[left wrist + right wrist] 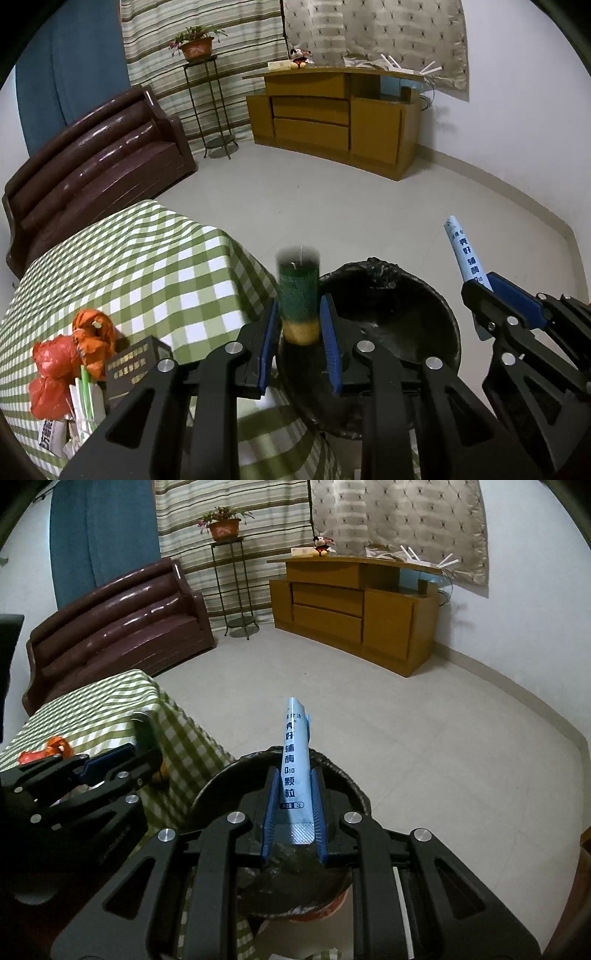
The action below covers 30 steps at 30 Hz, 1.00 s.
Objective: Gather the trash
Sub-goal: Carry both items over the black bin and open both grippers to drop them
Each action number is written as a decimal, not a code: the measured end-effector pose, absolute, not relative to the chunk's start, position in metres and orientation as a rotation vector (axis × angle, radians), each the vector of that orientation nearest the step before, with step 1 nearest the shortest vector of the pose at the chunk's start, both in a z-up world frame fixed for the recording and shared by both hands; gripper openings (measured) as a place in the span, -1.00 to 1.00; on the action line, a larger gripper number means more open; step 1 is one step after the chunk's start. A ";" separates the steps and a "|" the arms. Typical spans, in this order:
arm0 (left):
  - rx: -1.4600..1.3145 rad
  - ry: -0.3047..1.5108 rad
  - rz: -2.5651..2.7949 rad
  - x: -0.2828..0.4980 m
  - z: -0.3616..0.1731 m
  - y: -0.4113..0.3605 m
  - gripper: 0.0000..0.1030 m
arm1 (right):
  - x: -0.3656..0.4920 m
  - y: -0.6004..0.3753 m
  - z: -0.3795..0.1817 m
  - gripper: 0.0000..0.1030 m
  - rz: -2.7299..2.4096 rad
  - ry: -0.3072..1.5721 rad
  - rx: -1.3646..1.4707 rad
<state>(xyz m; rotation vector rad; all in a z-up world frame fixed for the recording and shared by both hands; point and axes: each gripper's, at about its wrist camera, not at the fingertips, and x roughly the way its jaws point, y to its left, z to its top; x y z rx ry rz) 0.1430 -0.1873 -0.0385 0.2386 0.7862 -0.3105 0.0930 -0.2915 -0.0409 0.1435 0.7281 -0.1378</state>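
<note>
Your left gripper [299,325] is pinching a green cylindrical object with a yellow bottom band [298,295], upright between the blue pads [269,332]; its top looks blurred, so what it is made of you cannot tell; just past and to the right of those fingertips sits the round bin lined with a black plastic bag [436,317], its open mouth facing up, and the cylinder hangs at the bin's left rim, right where the bin meets the corner of the table covered in green-and-white checked cloth [147,266]; to the left of the left gripper, on that cloth, lie crumpled orange-red plastic bags [59,369], a dark brown printed box [133,365] and some white-and-green paper wrappers [86,402], all bunched together; your right gripper [294,805] is clamped on a pale blue foil sachet with dark printed characters [294,760], held near its silver crimped bottom end with the long part sticking up and away past the fingertips; the pads sit close together on the sachet's edges; directly below and beyond the right gripper's fingertips is the same black-lined bin [343,775], so the sachet is over the bin opening; in the left wrist view the right gripper shows at the far right with the sachet poking up from it, above the bin's right side; both grippers are near each other, either side of the bin mouth; beyond them, pale tiled floor [332,206], a dark brown leather sofa [96,155] and a yellow-brown wooden cabinet [332,118].
</note>
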 end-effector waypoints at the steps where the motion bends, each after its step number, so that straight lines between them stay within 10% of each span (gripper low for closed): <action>1: 0.245 0.784 -0.310 0.143 -0.038 -0.189 -0.48 | 0.095 -0.293 -0.043 -0.63 -0.135 0.730 0.151; 10: 0.262 0.775 -0.291 0.144 -0.036 -0.192 0.08 | 0.098 -0.302 -0.047 -0.34 -0.158 0.721 0.178; 30: 0.193 0.735 -0.278 0.115 -0.003 -0.155 0.22 | 0.056 -0.291 -0.022 -0.01 -0.159 0.683 0.169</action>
